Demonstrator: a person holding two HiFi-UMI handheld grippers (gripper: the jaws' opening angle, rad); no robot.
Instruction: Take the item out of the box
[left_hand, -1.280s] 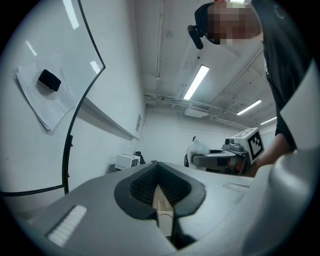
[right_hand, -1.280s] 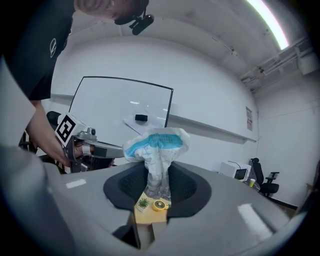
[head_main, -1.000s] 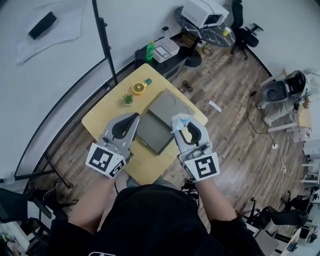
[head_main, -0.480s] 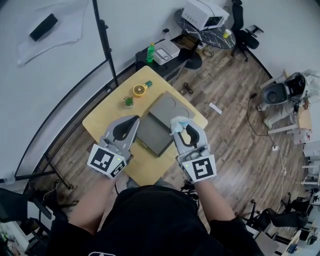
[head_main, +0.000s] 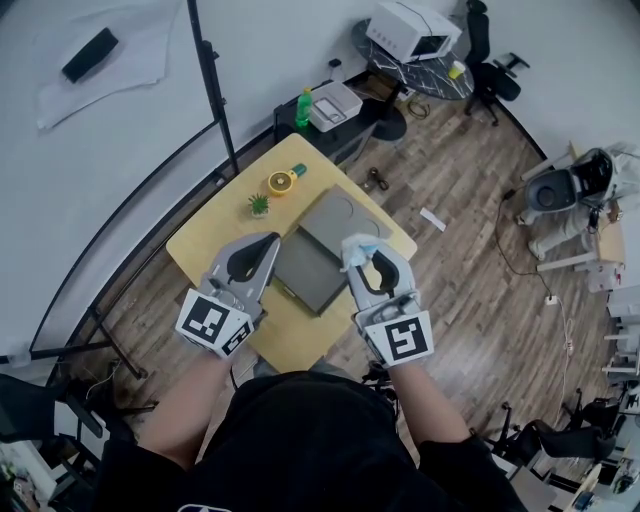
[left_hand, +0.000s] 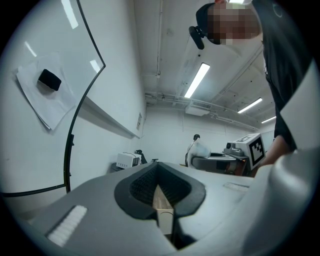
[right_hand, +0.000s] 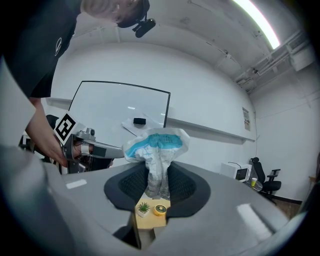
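**A:** What's in the box (head_main: 300, 296)?

**B:** Nothing that I can see. It lies open on the yellow table (head_main: 215, 238), showing a bare dark grey inside. Its lid (head_main: 336, 214) is laid flat on the far side, touching it.

**A:** So where is the item?

**B:** The packet (head_main: 360, 249) is out of the box. It is a crumpled white one with blue print, pinched in the right gripper (head_main: 363, 259). In the head view it sits over the box's right edge, near where the lid begins.

**A:** Which way does it point?

**B:** In the right gripper view the packet (right_hand: 156, 146) stands upright out of the right gripper (right_hand: 159, 172). Its long axis runs up and down. The narrow twisted end is clamped between the pads and the wide blue end is on top.

**A:** And the other claw?

**B:** The left gripper (head_main: 268, 243) has its tips together and nothing between them. Its own view shows the left gripper (left_hand: 156, 170) closed, with only table below.

**A:** How are the arms placed?

**B:** The left forearm (head_main: 185, 398) and the right forearm (head_main: 432, 392) reach forward from the body. The grippers are held level, pointing away, one on each side of the box. Beyond it stand a small potted plant (head_main: 258, 203) and a yellow round object (head_main: 279, 180).
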